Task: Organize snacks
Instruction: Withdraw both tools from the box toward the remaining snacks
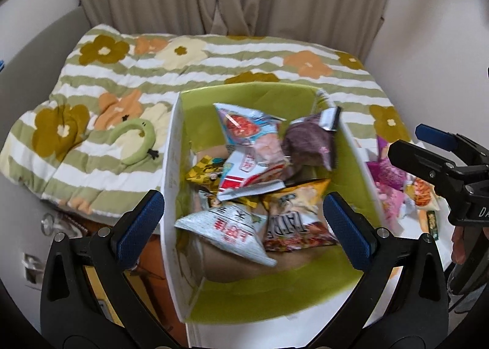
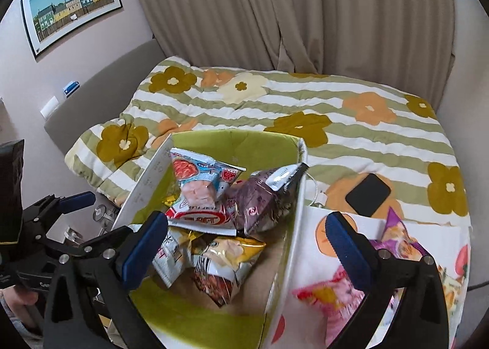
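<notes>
Most of the crinkly foil snack packets [image 1: 259,165] already lie heaped inside the lime-green, white-walled cardboard box [image 1: 169,165]; just right of the box, a few glossy pink and purple packets [image 2: 394,245] wait on the white cloth. Left gripper [image 1: 244,220] and right gripper [image 2: 247,245] hover empty, jaws apart.

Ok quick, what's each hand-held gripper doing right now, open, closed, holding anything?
Left hand-held gripper: open, holding nothing, above the green-lined white snack box.
Right hand-held gripper: open, holding nothing, over that box's right wall.
</notes>
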Tool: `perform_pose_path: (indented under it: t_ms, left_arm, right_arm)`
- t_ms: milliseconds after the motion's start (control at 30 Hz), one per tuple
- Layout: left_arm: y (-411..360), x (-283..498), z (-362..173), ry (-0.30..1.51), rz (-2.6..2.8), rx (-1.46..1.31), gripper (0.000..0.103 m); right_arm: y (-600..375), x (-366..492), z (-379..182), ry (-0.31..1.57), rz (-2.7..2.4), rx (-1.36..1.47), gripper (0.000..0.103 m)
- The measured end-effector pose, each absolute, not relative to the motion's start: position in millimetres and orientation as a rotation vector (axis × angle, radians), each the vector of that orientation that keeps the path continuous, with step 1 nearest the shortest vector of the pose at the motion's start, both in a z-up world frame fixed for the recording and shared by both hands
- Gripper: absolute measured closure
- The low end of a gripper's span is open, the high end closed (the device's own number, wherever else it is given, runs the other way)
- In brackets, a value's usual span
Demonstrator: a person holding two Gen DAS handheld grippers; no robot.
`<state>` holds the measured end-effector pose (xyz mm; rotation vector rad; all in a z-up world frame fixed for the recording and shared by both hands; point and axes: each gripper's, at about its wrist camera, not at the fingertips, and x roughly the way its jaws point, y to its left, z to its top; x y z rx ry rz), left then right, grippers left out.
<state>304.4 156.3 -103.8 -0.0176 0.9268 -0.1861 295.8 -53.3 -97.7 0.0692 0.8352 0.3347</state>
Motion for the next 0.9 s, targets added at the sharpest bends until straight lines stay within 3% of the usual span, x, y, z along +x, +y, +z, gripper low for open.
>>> perform_pose_path:
  t_ms: [600, 900]
  left_arm:
    - [65.8, 252.5, -76.3, 0.843, -0.452, 0.036, 0.0]
    - [-27.1, 240.5, -91.5, 0.868, -0.5, 0.071, 0.0]
  right_arm:
    - [-146.7, 177.7, -56.5, 0.725, 0.021, 0.105, 0.0]
    - [-231.9, 163.0, -73.4, 0.741, -0.023, 0.181, 0.0]
